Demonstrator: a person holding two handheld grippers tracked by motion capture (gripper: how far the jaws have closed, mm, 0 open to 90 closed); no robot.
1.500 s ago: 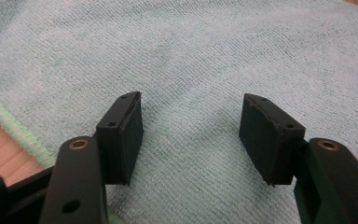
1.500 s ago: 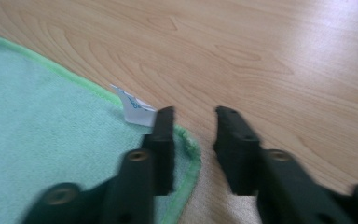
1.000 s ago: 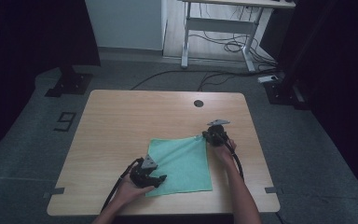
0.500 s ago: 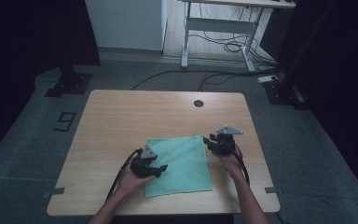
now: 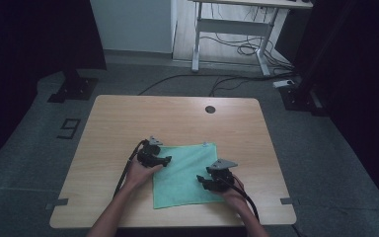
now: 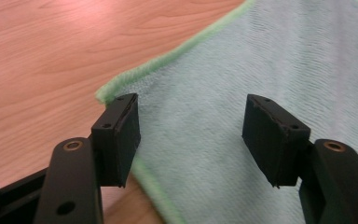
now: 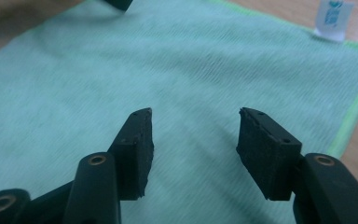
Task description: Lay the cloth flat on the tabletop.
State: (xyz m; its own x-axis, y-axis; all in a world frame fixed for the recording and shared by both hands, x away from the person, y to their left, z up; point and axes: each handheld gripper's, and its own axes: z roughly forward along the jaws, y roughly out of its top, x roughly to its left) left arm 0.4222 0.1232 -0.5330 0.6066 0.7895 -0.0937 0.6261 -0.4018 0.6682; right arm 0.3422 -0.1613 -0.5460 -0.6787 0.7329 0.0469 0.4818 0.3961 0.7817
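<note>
Low in the high view, the right claw [image 5: 203,181] hovers over the green cloth's [image 5: 185,174] lower right part, jaws just opening, nothing between them. Further up, the left claw [image 5: 167,160] gapes empty at the cloth's upper left corner. The cloth lies flat on the table [image 5: 128,118], mid-frame.

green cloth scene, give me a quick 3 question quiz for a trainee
1. True or false: the green cloth lies spread flat on the table.
2. The left gripper stands over which part of the cloth? A) its middle B) a corner C) the white tag
3. Is any cloth pinched between the jaws of the right gripper?

Key: 1 true. 2 B. 3 no; its jaws have just been opening and stand apart above the cloth, nothing between them.
</note>
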